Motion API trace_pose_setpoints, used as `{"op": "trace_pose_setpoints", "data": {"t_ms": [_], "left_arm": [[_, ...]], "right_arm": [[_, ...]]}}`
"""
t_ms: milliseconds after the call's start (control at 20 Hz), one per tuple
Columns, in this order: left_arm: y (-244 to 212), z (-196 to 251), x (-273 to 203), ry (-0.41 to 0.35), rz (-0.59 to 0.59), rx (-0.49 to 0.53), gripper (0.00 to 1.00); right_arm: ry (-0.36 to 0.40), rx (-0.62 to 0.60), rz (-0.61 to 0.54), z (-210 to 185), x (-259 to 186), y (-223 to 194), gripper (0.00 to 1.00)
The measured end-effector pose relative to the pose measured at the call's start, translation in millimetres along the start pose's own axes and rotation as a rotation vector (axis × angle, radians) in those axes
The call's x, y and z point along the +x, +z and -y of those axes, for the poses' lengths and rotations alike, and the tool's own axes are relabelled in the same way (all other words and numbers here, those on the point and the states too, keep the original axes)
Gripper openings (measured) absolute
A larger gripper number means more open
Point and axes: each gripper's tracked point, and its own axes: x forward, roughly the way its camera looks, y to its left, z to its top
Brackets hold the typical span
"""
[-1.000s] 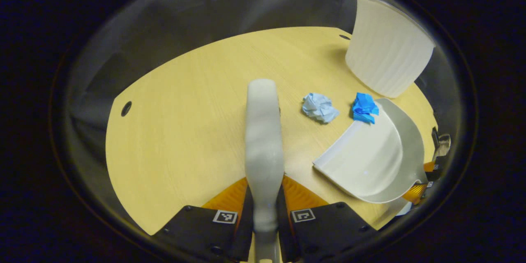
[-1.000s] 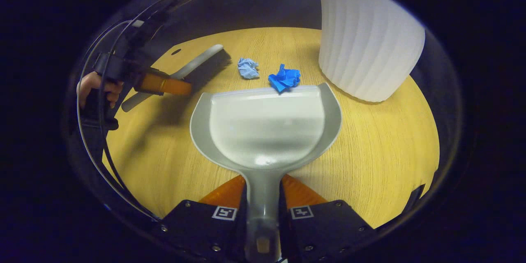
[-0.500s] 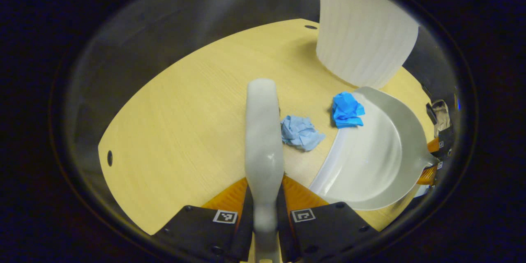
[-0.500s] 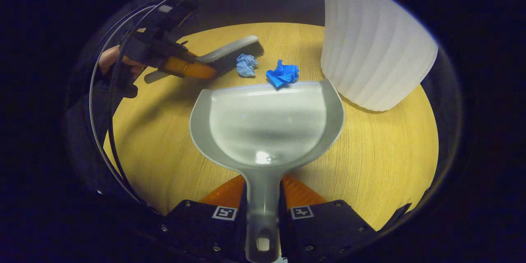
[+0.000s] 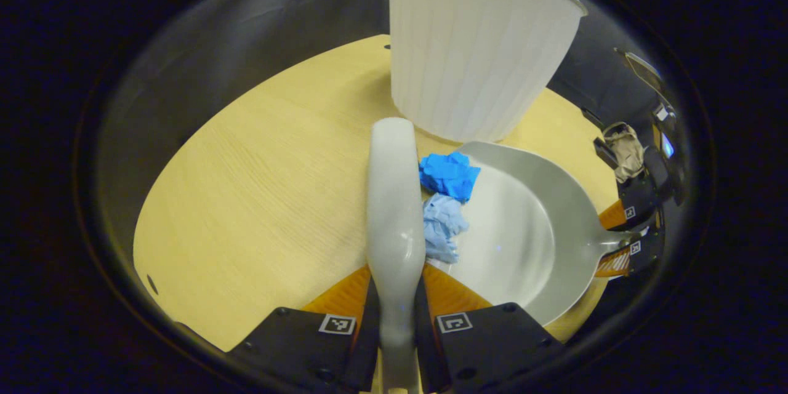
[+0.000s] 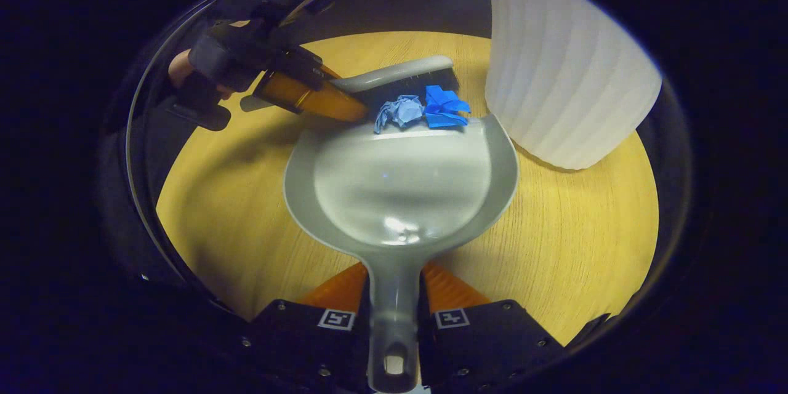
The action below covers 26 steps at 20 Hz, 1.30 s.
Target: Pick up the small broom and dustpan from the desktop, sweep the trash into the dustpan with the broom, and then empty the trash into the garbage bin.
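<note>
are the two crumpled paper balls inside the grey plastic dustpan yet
Not quite: the pale blue ball and bright blue ball sit at the grey plastic dustpan front lip.

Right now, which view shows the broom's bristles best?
The right gripper view: the broom lies side-on, with its dark bristles against both paper wads at the dustpan lip. The left gripper view looks along the broom's back from above, so the bristles sit underneath.

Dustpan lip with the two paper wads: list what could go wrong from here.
1. The dark blue wad and the pale blue wad sit at the dustpan lip, not deep inside; lifting now could drop them.
2. The garbage bin stands right beside the dustpan; the broom stroke might bump it.
</note>
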Motion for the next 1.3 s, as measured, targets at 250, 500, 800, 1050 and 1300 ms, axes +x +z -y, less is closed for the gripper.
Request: {"op": "trace_pose_setpoints", "data": {"t_ms": [250,500,800,1050,1300], "left_arm": [[-1.9,34.7,-9.2,-0.098,0.013,0.020,0.36],[-4.7,54.7,-23.8,-0.126,0.028,-0.038,0.36],[-4.2,56.7,-45.5,-0.062,0.111,-0.210,0.31],[0.2,29.6,-83.7,0.096,0.240,-0.328,0.34],[-27.7,4.4,-120.3,0.231,0.331,-0.463,0.34]], "right_arm": [[0.019,-0.012,0.021,1.5,-1.1,16.3,0.33],[0.032,-0.020,0.044,4.8,15.8,31.5,0.32],[0.015,-0.014,0.138,21.2,35.3,36.8,0.32],[-0.004,-0.024,0.214,15.7,39.3,35.9,0.33],[0.008,-0.030,0.252,13.8,28.9,38.7,0.33]]}}
